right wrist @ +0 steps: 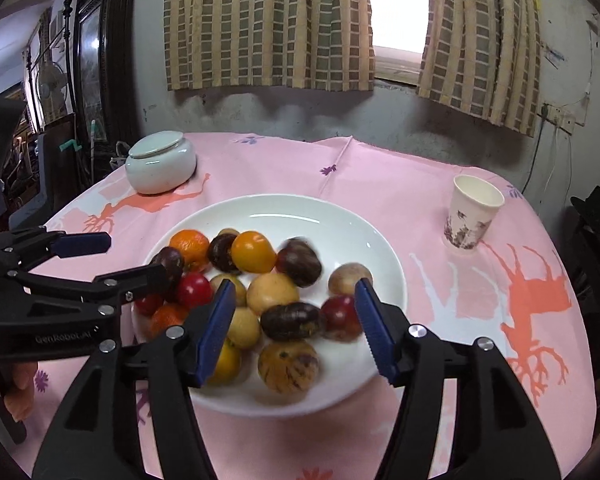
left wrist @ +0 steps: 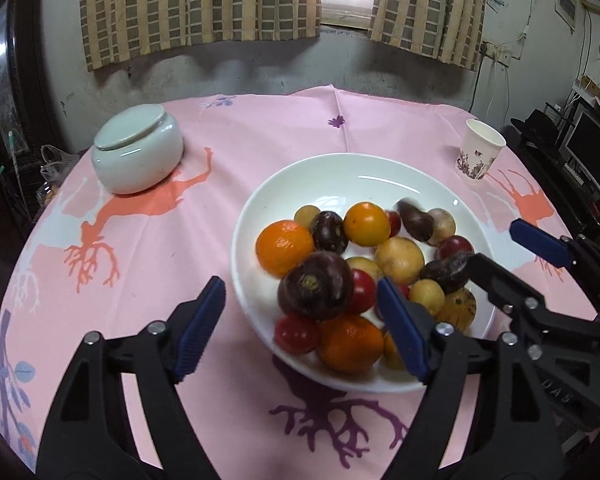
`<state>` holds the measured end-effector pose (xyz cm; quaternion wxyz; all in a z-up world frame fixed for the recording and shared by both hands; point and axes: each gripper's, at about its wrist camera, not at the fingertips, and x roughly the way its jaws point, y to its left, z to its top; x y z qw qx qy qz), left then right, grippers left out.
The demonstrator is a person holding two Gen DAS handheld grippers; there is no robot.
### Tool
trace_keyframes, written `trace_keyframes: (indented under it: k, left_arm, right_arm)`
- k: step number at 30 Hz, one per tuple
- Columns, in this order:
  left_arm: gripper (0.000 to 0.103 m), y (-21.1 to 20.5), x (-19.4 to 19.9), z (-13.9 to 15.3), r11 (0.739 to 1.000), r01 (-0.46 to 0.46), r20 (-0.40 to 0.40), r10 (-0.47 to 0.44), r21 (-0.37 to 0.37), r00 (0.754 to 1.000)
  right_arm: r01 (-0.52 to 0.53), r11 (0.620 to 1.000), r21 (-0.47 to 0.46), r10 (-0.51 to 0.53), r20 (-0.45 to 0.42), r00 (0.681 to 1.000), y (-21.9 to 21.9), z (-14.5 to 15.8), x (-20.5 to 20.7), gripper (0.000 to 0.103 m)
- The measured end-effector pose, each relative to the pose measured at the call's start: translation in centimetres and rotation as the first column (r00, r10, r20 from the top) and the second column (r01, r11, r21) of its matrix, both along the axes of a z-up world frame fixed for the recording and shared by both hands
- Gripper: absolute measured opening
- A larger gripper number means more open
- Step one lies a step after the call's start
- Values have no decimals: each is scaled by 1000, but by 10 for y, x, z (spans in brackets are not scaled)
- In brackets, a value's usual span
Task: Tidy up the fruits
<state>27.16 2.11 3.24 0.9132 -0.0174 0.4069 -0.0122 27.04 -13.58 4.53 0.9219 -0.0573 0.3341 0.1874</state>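
Left tongs: your left tongs [left wrist: 300, 320] are let go and wide apart, with nothing gripped. 1 blue pad [left wrist: 198, 326] hangs over the pink cloth just outside the bowl, and the other pad sits over the fruit at the near rim.
Right tongs: your right tongs [right wrist: 296, 328] are let go too. The fingers stand apart over the near side of the bowl, and nothing is squeezed between them.
Fruit: all the fruit [right wrist: 272, 292] you can see lies in a pile inside the white bowl [right wrist: 340, 216]. There are orange ones, red ones, pale yellow ones and dark purple ones.
Big purple fruit: a big dark purple fruit [left wrist: 315, 285] sits on top of the pile, between your left pads but not touched by them.
Blurry fruit: 1 dark fruit [right wrist: 299, 262] near the middle of the bowl looks smeared in the picture.
Bowl: it sits on the pink cloth [left wrist: 260, 128] in the middle of the table.
Jar: a pale jar with a lid [left wrist: 138, 154] stands at the far left, well apart from the bowl.
Cup: a paper cup [right wrist: 473, 214] stands upright at the far right.
Hand: your fingers [right wrist: 20, 394] show at the left edge, around the handle of the left tongs.
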Motion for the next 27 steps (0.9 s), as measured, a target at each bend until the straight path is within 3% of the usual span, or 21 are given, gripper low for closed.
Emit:
trace_keyframes:
  k: [3,8,15,27]
  left_arm:
    - [91,-2,-21,-3,1000,2,-19,-1,22,1000]
    - [93,-12,-67,-15,999,37,-42,-38,-27,998]
    - [97,-24,-121,-10,998,56,-5,-56,-8,998]
    - [100,-15,-154,-4,1000,-5,-8,5,2,1000]
  right_arm:
    - [6,1000,-10,-6,-19,1000,-7,-1,-22,65]
    - [24,999,-44,-26,-43,999,-12,-9,-63,65]
    - [65,997,-31,-67,-46,997,-26,-4,-109,66]
    - [115,993,10,-114,-72,991,-45,-15,-142,68]
